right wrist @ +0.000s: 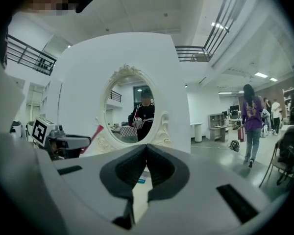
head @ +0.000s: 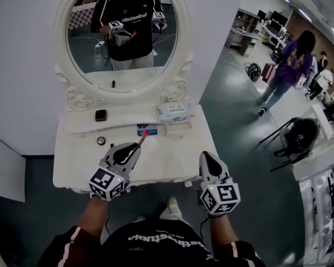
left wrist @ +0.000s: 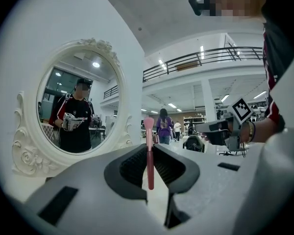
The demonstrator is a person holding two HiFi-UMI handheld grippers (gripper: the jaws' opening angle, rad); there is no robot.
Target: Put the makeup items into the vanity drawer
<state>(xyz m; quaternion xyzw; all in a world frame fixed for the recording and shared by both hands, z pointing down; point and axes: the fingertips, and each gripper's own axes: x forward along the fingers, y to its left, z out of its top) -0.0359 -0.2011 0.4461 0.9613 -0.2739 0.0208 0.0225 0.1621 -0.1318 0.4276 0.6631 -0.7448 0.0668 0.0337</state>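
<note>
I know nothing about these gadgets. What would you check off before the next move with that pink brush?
1. Brush held by left gripper: ok, jaws clamp its handle, pink tip beyond them.
2. Right gripper free: ok, jaws together, nothing between.
3. Place open to receive it: cannot tell; a small box shape below the tissue pack may be a pulled-out drawer.
4. Grippers apart from each other: ok, clear gap in the head view.
5. Other items stowed: not ok; a dark compact and a small round piece sit out on the vanity.
</note>
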